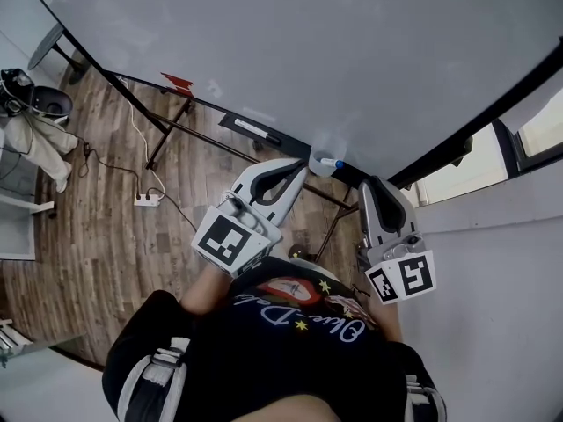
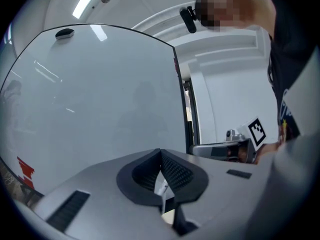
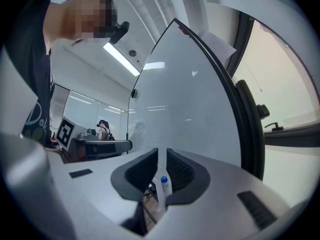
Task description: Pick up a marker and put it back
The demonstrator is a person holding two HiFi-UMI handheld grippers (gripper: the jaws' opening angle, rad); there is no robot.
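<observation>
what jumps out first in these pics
The huge whiteboard fills the top of the head view. Under it the left gripper and right gripper point at its lower edge, where a blue-capped marker sits; the right gripper view shows it in the gap between slightly parted fingers.

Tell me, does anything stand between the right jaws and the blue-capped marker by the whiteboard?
Nothing visible does. The blue-capped marker shows in the gap of the right gripper's parted jaws, with nothing before it. The left gripper sits off to one side.
</observation>
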